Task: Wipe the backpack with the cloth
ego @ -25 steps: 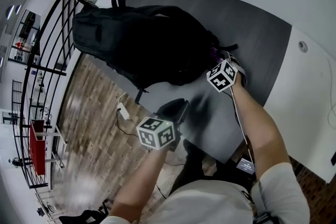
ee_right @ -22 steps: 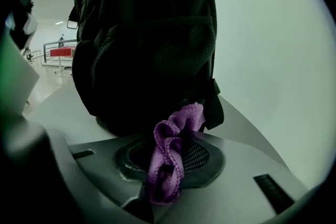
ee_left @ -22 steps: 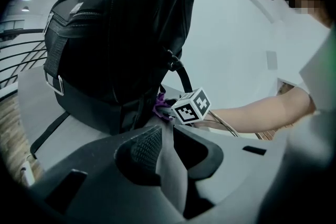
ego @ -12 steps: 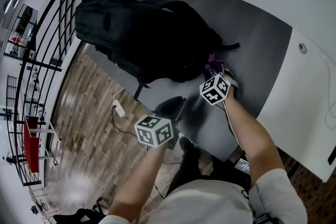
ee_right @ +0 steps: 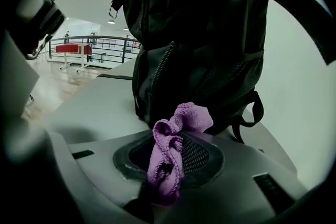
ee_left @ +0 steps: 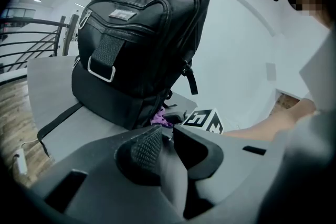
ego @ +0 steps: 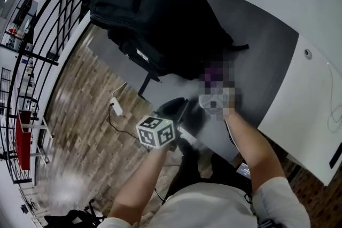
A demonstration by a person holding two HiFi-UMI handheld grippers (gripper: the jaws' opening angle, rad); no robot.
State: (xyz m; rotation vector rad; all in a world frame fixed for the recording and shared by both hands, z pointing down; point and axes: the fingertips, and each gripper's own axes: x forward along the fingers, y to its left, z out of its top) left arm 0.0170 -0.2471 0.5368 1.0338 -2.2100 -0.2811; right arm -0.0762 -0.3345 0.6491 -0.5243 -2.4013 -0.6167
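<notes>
Right hand-held gripper (ee_right: 170, 153), pinching the purple cloth (ee_right: 181, 115), faces the standing backpack (ee_right: 199, 34) just ahead on the bench (ee_right: 89, 107); left hand-held gripper (ee_left: 166, 138), slightly parted and empty, lies farther back.

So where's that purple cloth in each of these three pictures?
Head view: the purple cloth shows right of centre, just below the backpack, partly blurred.
Left gripper view: low centre, small, at the backpack's foot.
Right gripper view: bottom centre, clamped in the right hand-held gripper.
Shared landmark: the black backpack.
</notes>
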